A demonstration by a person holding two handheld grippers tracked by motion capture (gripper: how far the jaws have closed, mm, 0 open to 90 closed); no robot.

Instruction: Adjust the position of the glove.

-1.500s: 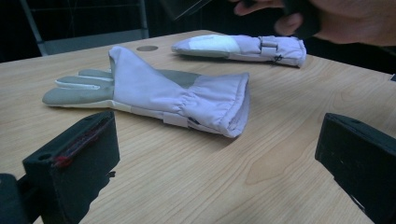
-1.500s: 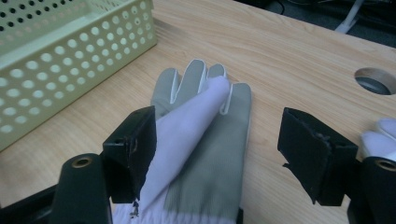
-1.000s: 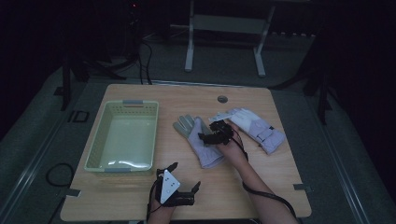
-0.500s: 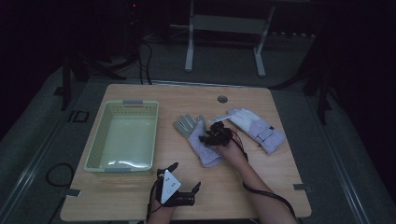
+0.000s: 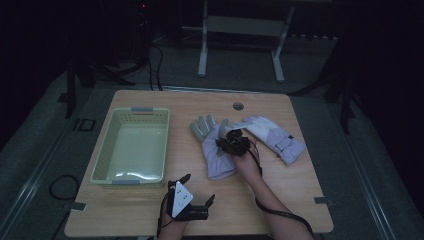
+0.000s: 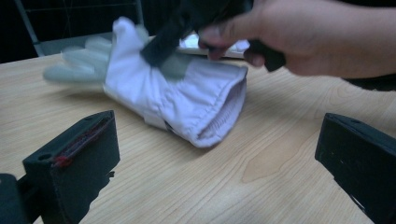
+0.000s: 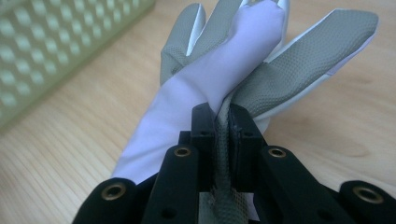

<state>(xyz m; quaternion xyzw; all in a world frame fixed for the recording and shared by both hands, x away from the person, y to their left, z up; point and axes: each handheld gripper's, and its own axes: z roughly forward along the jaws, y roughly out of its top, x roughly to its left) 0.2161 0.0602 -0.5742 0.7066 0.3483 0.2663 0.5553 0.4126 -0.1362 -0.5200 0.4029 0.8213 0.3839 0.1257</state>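
Observation:
A white glove with grey grip fabric [image 5: 215, 152] lies flat in the middle of the wooden table [image 5: 300, 190]. My right gripper [image 5: 231, 142] sits over its thumb side. Its jaws have just been closing and now pinch a fold of the glove [image 7: 224, 60] between the right gripper's [image 7: 222, 116] pads. A second glove [image 5: 277, 137] lies just to the right, partly behind the hand. My left gripper [image 5: 198, 189] rests near the front edge with its jaws wide apart and nothing between them. In the left gripper view the glove's cuff [image 6: 219, 116] faces the left gripper [image 6: 219, 158].
A pale green plastic basket [image 5: 102, 160], with nothing in it, stands on the left half of the table; its latticed wall [image 7: 56, 42] shows close to the held glove. A round cable hole [image 5: 238, 106] sits near the far edge.
The right gripper's jaws have closed onto the near glove and gathered its fabric into a fold. The left gripper has stayed where it was.

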